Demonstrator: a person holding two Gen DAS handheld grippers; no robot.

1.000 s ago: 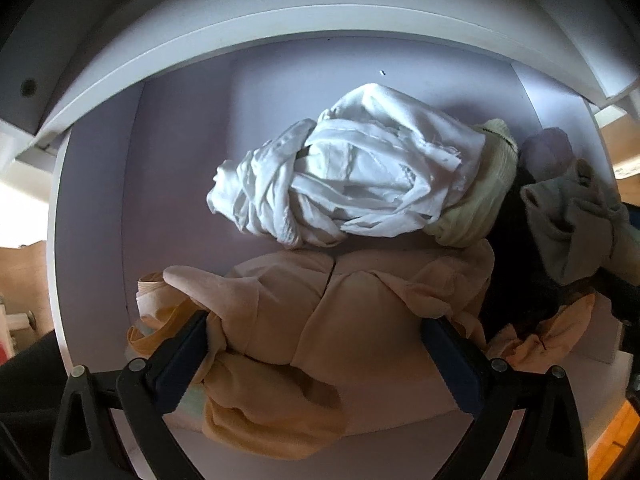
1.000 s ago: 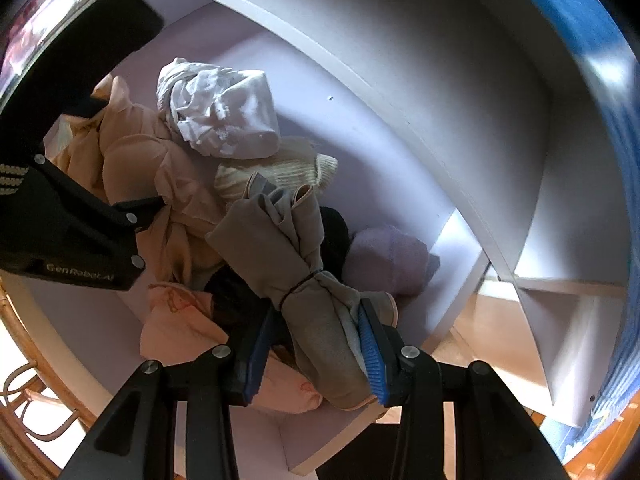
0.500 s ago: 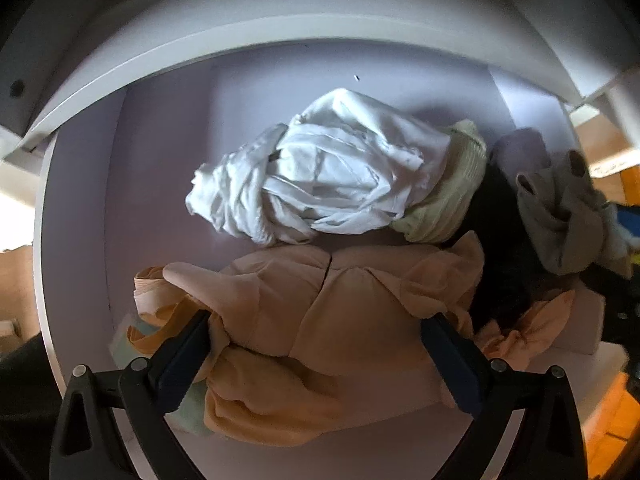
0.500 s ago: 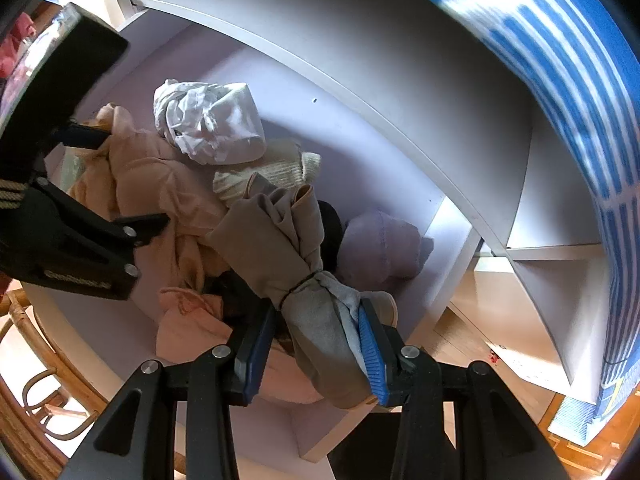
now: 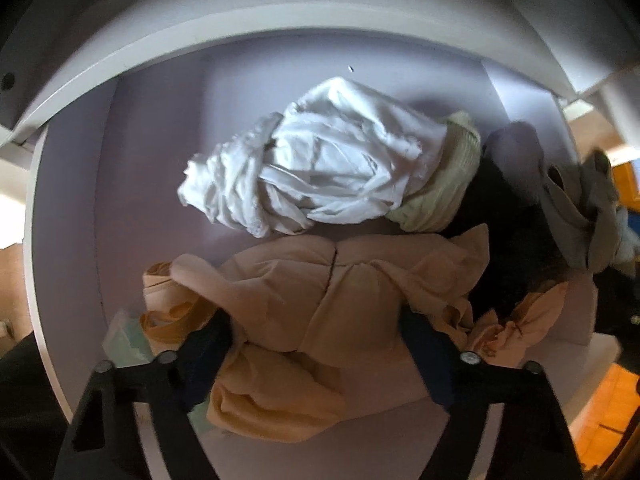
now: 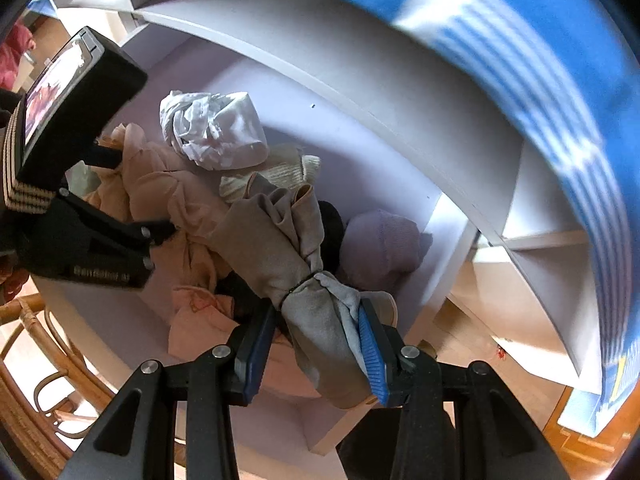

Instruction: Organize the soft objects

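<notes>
A pile of soft items lies in a lilac-floored compartment [image 5: 140, 160]. My left gripper [image 5: 314, 336] points straight down over a peach garment [image 5: 320, 292]. Its jaws are closing, and both pads dig into that cloth. Behind it lie a crumpled white cloth [image 5: 320, 168], a cream knit piece [image 5: 440, 188] and a black item [image 5: 508, 240]. My right gripper [image 6: 316, 344] is shut on a grey-beige bundle [image 6: 280, 248] tied with a dark band and holds it above the pile's right side. A lilac knit item [image 6: 380, 244] sits beside the bundle.
A white shelf board [image 5: 280, 40] overhangs the compartment's back. A low white divider [image 6: 452, 232] bounds it on the right, with further cubbies [image 6: 532, 272] beyond. Blue striped fabric [image 6: 520, 40] lies on top. A rattan chair [image 6: 32, 380] stands at lower left, on a wooden floor [image 6: 500, 340].
The left jaws have narrowed onto the peach garment. The right gripper has risen slightly with the tied bundle still in it.
</notes>
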